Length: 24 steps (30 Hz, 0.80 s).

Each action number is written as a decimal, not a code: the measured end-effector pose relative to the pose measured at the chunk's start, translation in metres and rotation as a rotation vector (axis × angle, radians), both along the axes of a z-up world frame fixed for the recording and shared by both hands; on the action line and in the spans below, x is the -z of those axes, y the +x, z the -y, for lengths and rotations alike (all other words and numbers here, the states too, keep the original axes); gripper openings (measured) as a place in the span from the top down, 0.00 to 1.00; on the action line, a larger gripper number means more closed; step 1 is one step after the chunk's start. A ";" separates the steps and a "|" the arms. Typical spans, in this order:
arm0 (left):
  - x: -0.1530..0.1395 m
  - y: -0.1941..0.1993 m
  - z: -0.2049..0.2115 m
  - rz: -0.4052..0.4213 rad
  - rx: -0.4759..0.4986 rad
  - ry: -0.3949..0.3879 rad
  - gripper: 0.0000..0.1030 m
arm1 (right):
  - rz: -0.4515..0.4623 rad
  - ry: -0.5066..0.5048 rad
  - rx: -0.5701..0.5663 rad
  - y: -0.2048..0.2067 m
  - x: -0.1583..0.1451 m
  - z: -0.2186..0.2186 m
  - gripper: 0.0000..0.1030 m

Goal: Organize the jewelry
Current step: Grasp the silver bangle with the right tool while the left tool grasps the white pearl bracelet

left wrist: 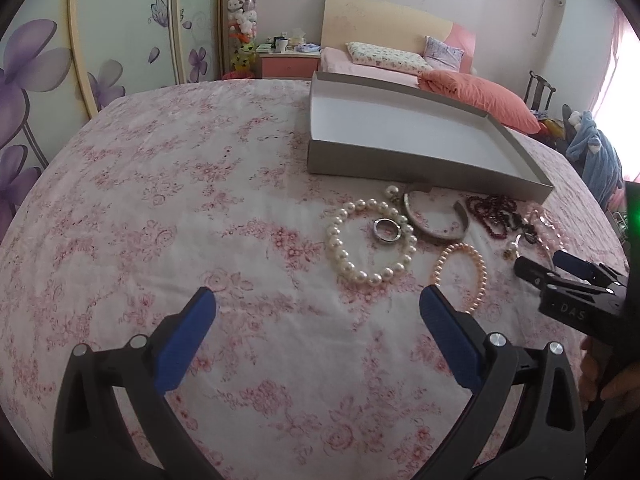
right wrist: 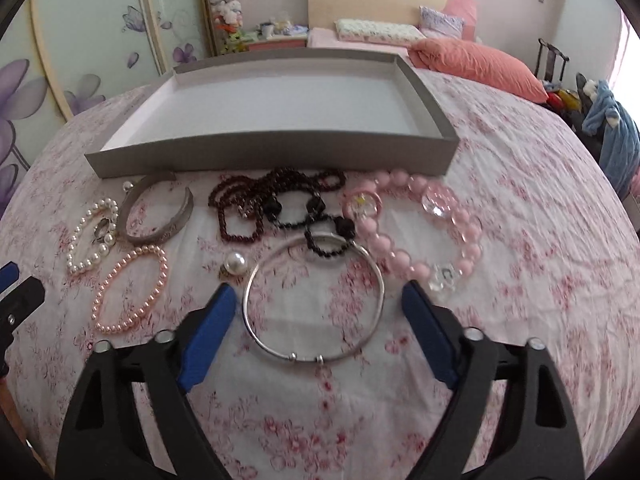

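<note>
Jewelry lies on a pink floral cloth in front of a shallow grey box [right wrist: 272, 152]. My right gripper [right wrist: 320, 290] is open, its blue pads either side of a thin silver bangle [right wrist: 272, 350] without touching it. Beyond it lie a black bead bracelet [right wrist: 320, 250], a dark red bead strand [right wrist: 236, 196], a pink bead bracelet [right wrist: 384, 244] and a loose pearl [right wrist: 235, 262]. My left gripper [left wrist: 318, 294] is open over bare cloth, just short of a white pearl bracelet [left wrist: 340, 256] that encircles a silver ring [left wrist: 376, 230]. A silver cuff [left wrist: 440, 236] and a peach pearl bracelet [left wrist: 480, 276] lie to its right.
The grey box [left wrist: 400, 166] holds nothing visible. The right gripper [left wrist: 540, 262] shows at the right edge of the left wrist view, with a hand behind it. Further back are a bed with an orange pillow [right wrist: 480, 64], a wardrobe and a nightstand.
</note>
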<state>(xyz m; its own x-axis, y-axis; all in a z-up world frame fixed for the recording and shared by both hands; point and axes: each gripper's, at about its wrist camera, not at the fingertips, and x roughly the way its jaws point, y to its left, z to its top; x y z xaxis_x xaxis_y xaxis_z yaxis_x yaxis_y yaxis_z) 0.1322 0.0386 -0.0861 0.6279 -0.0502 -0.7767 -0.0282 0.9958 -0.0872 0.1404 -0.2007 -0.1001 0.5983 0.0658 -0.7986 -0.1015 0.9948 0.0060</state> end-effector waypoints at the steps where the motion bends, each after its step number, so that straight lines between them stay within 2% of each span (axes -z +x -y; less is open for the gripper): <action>1: 0.001 0.002 0.000 -0.006 -0.004 0.006 0.04 | -0.006 0.001 -0.006 -0.001 -0.001 0.000 0.30; 6: 0.002 0.015 0.001 -0.017 0.000 0.028 0.08 | -0.014 0.009 -0.051 -0.029 -0.001 0.005 0.31; 9: 0.006 0.027 0.005 -0.035 0.001 0.036 0.17 | -0.015 0.017 -0.068 -0.043 -0.002 0.007 0.31; 11: 0.010 0.038 0.008 -0.057 0.004 0.041 0.26 | -0.015 0.016 -0.077 -0.051 -0.004 0.007 0.31; 15: 0.015 0.052 0.014 -0.068 -0.003 0.074 0.38 | -0.011 0.017 -0.079 -0.043 -0.004 0.013 0.31; 20: 0.015 0.053 0.024 -0.052 0.020 0.105 0.59 | -0.005 0.009 -0.076 -0.035 -0.003 0.017 0.30; 24: 0.015 0.052 0.030 -0.045 0.029 0.118 0.64 | -0.006 0.007 -0.072 -0.032 -0.003 0.017 0.30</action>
<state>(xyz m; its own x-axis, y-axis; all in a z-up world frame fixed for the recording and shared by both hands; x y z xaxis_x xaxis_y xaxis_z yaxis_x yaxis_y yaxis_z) 0.1846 0.0089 -0.1010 0.5921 0.0261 -0.8054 -0.0010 0.9995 0.0316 0.1082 -0.2173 -0.0971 0.5869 0.1139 -0.8016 -0.1728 0.9849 0.0134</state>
